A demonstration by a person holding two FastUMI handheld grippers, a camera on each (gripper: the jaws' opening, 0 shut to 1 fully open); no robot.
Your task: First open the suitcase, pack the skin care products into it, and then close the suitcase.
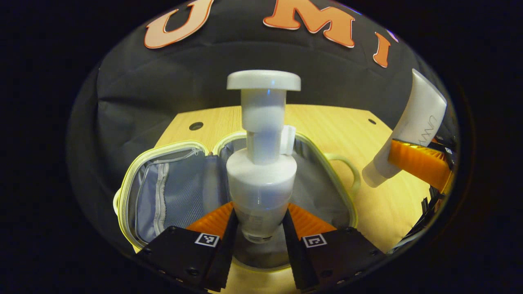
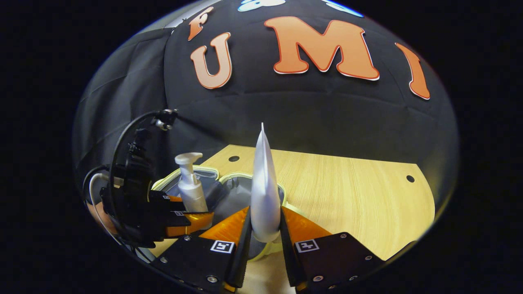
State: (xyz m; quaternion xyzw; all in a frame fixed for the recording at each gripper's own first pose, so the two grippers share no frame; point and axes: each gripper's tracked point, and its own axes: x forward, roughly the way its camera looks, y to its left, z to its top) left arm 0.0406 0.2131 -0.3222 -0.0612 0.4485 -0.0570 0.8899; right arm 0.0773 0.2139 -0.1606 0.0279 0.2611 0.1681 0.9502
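left gripper view: your left gripper (image 1: 258, 228) pinches the pump bottle (image 1: 261, 163) upright over the open suitcase (image 1: 171, 192), mid-table. right gripper view: your right gripper (image 2: 264, 234) clamps the tube (image 2: 264, 192) above the suitcase's right rim; releasing both together may topple the top-heavy bottle.

There is 1 suitcase (image 1: 171, 192), lying open with 2 halves showing. There are 2 skin care products: 1 pump bottle (image 1: 261, 163) and 1 tube (image 2: 264, 192). There are 2 tools: the left tool (image 1: 259, 234) and the right tool (image 2: 264, 241), each with 2 fingers and each clamped on 1 product. There is 1 tabletop (image 2: 347, 192), with 2 round holes showing near its far edge.
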